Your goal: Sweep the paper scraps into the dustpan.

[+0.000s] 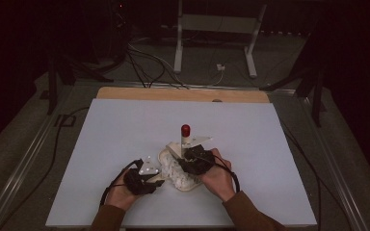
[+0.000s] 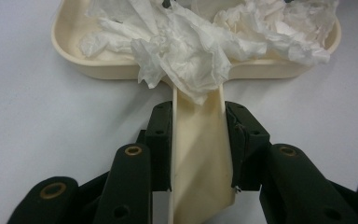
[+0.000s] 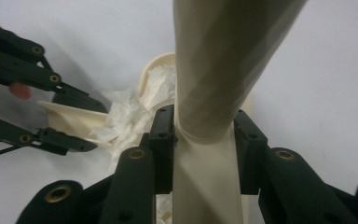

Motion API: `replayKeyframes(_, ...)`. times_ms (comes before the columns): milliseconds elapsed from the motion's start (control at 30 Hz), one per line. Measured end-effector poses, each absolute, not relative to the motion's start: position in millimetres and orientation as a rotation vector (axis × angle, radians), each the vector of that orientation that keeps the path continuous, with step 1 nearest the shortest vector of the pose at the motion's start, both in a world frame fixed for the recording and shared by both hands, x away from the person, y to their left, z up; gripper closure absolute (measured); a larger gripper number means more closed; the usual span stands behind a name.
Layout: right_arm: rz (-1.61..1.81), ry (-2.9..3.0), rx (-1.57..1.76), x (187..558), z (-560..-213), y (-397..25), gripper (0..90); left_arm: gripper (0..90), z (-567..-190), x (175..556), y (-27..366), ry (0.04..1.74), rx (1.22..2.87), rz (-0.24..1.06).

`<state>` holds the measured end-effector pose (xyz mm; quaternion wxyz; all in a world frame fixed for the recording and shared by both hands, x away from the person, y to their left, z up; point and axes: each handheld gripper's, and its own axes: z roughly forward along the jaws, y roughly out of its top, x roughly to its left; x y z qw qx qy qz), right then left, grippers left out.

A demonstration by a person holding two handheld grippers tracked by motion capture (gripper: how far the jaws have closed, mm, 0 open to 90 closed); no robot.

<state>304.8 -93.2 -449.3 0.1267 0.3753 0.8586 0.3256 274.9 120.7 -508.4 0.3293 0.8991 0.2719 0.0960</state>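
Observation:
A cream dustpan (image 1: 190, 186) lies near the table's front edge, heaped with crumpled white tissue (image 1: 175, 171). My left gripper (image 1: 157, 181) is shut on the pan's flat handle (image 2: 198, 149); the left gripper view has the tissue (image 2: 191, 46) spilling over the rim (image 2: 74, 60) toward the jaws. My right gripper (image 1: 186, 156) is shut on a cream tool handle (image 3: 223, 60) that rises steeply over the pan's far side. Its red tip (image 1: 185, 130) points up and away. What the tool's lower end looks like is hidden.
The work surface is a white sheet (image 1: 125, 130) on a wooden table. Beyond the far edge are cables (image 1: 144, 62) and a white stand's legs (image 1: 178, 53) on the floor. Both forearms enter from the bottom edge.

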Motion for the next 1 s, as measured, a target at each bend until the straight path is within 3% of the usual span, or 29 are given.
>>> replayKeyframes(1000, 0.978, 2.419, 1.097, 311, -432, -106, 66.3, 66.4, -507, 269, 126, 0.664, 2.273, 0.307)
